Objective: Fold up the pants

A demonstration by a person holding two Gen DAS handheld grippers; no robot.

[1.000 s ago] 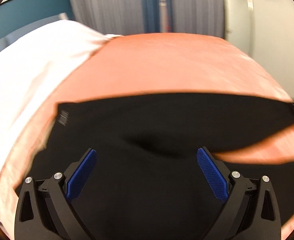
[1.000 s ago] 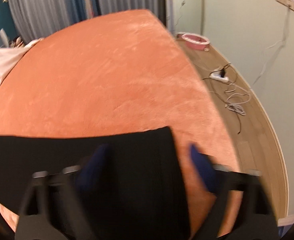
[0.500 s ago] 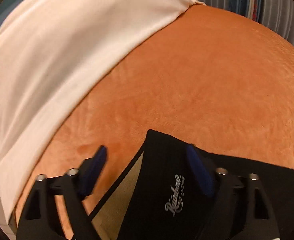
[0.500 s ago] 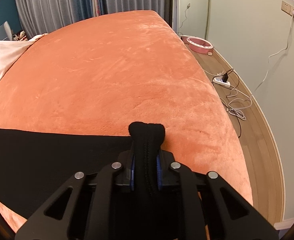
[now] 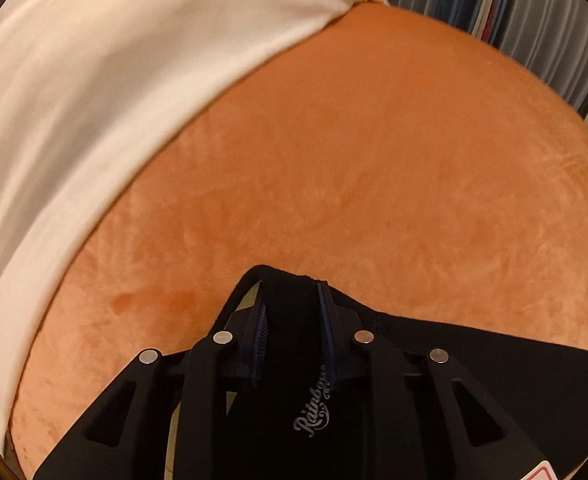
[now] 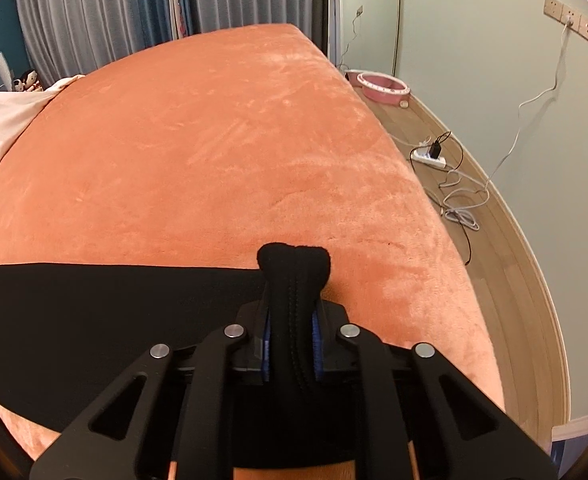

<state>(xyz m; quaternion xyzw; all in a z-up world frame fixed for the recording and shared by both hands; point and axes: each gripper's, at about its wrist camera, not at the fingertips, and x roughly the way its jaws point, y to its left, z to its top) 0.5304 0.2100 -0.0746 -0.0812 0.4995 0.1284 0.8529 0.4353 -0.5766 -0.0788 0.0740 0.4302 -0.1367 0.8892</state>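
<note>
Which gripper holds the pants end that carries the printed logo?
The left gripper: silver script shows on the black pants between its fingers. The right gripper pinches a plain stitched end.

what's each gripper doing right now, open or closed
left gripper: closed on the black pants, at the end with the printed logo.
right gripper: closed on a bunched edge of the pants.

You have one pair of black pants (image 6: pixel 94 320), two grippers, one orange blanket (image 6: pixel 214 152), one white sheet (image 5: pixel 94 80), one pink bowl (image 6: pixel 382 86), one power strip (image 6: pixel 428 159) and three wall sockets (image 6: pixel 571 20).
</note>
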